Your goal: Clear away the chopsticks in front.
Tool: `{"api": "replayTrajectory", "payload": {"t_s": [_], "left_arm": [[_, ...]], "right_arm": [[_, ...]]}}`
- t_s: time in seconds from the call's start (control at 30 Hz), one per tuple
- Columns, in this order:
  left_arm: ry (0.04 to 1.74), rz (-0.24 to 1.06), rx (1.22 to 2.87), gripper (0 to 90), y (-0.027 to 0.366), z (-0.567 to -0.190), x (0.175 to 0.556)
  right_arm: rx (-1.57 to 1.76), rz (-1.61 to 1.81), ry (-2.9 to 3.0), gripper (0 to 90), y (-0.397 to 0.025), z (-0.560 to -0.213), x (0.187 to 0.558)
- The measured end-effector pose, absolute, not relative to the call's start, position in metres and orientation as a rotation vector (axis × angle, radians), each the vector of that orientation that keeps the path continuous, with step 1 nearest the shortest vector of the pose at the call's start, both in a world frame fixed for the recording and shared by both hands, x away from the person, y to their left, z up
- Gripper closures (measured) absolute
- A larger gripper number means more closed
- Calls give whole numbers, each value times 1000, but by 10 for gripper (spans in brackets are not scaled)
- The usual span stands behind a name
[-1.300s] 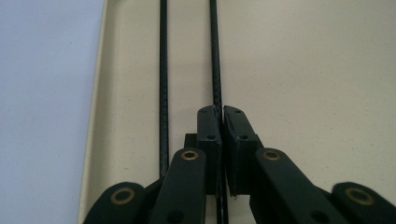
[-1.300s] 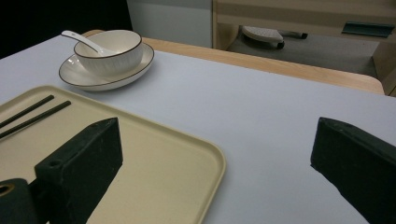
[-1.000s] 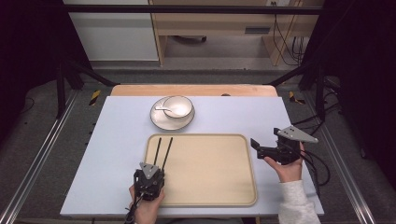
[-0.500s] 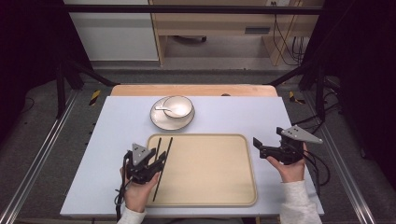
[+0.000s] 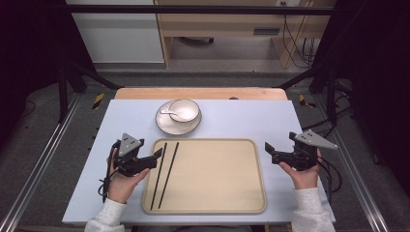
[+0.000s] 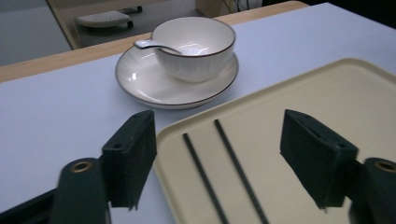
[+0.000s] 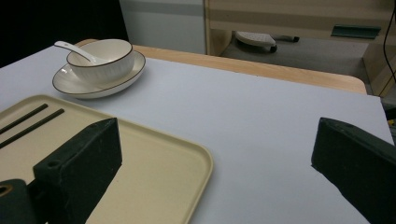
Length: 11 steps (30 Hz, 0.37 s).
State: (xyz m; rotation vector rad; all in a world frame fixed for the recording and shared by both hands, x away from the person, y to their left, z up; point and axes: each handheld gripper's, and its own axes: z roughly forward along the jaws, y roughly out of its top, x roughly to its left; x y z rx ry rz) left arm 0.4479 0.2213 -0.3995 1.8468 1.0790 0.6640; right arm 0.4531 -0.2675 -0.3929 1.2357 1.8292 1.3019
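Note:
Two black chopsticks (image 5: 164,174) lie side by side, lengthwise, on the left part of a beige tray (image 5: 222,193). My left gripper (image 5: 155,158) is at the tray's left edge, just left of the chopsticks. It is open and holds nothing. In the left gripper view the chopsticks (image 6: 219,163) run between the wide-apart jaws of the left gripper (image 6: 224,158). My right gripper (image 5: 270,153) hovers at the tray's right edge, open and holding nothing. In the right gripper view, the right gripper (image 7: 219,163) looks across the tray corner (image 7: 187,158).
Behind the tray stands a white bowl (image 5: 184,110) on a white plate (image 5: 167,126), with a white spoon (image 5: 169,113) in the bowl. A pale blue mat (image 5: 241,116) covers the table. The table's wooden far edge (image 5: 198,93) shows beyond it.
My left gripper has moved from over the chopsticks' near ends, leftward and away from me, to the tray's left edge. The chopsticks now show full length on the tray. The right gripper has barely moved.

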Motion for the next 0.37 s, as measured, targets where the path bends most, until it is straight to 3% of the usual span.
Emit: {"api": "replayTrajectory", "payload": {"t_s": [0.37], "left_arm": [[1196,651,1802,164,269,-424,452]], "right_arm": [[1257,1293,1827,22,-272,-397,455]]}}
